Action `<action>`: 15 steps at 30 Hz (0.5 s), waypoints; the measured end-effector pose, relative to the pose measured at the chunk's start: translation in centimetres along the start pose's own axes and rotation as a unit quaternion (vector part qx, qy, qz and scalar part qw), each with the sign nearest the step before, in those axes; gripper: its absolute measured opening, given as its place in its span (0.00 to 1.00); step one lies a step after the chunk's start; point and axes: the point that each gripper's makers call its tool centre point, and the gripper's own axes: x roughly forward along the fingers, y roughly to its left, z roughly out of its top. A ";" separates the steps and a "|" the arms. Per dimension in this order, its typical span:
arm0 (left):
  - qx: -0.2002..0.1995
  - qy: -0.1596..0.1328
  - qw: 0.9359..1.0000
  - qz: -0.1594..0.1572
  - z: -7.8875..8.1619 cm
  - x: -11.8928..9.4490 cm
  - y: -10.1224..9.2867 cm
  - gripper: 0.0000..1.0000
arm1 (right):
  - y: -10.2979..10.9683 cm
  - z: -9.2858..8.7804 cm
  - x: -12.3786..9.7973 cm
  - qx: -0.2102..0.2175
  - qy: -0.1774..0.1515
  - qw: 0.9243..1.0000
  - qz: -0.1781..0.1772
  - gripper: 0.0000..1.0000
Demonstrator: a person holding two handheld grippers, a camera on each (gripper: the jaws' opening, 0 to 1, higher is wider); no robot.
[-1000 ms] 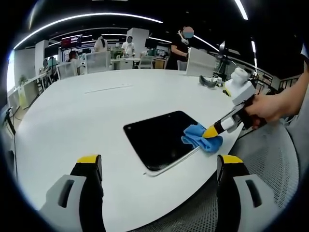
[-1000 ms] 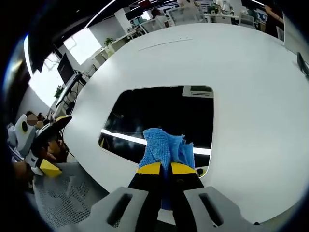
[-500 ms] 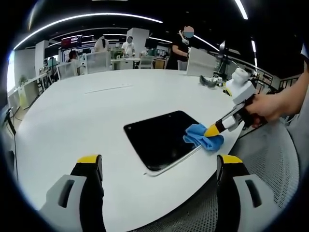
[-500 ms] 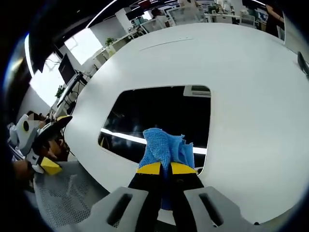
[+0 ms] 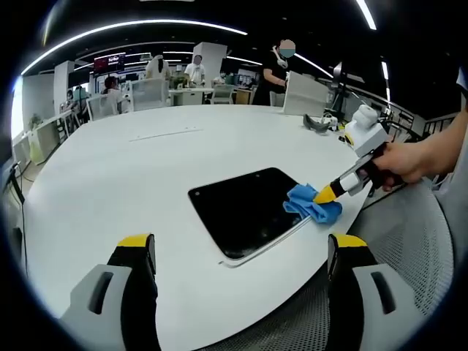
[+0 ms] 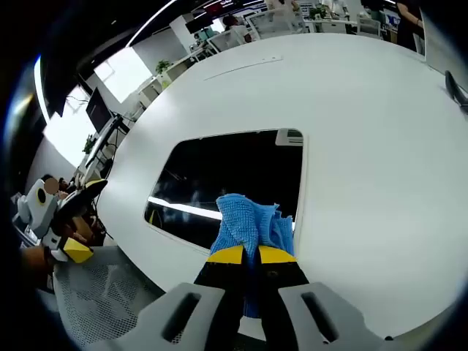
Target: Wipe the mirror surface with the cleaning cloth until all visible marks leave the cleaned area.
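A dark rectangular mirror (image 5: 245,206) (image 6: 227,175) lies flat on the white round table (image 5: 110,168) (image 6: 365,110). A crumpled blue cleaning cloth (image 5: 311,203) (image 6: 252,223) rests on the mirror's right corner near the table edge. My right gripper (image 6: 245,254) (image 5: 323,194) is shut on the cloth, pressing it onto the glass; a hand holds it in the left gripper view. My left gripper (image 5: 238,245) hangs open above the near table edge, well short of the mirror, nothing between its yellow-tipped jaws. In the right gripper view the left gripper (image 6: 73,219) shows at the far left.
A dark object (image 5: 316,124) lies at the table's far right side. People, desks and screens stand beyond the table. A grey mesh chair surface (image 5: 409,234) sits below the table's right edge.
The right gripper has slid the cloth a little toward the mirror's right corner and the table edge. My left gripper has held still.
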 end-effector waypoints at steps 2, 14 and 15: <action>0.001 0.000 1.000 0.000 0.0 0.0 0.0 0.97 | -0.3 0.0 -0.2 0.004 0.000 1.000 0.000 0.00; 0.000 0.001 1.000 -0.001 0.0 0.0 -0.1 0.97 | -1.0 0.0 -0.4 0.005 -0.002 1.000 -0.004 0.00; 0.000 0.001 1.000 -0.001 0.0 0.0 -0.1 0.97 | -1.1 0.0 -0.4 0.005 -0.001 1.000 -0.005 0.00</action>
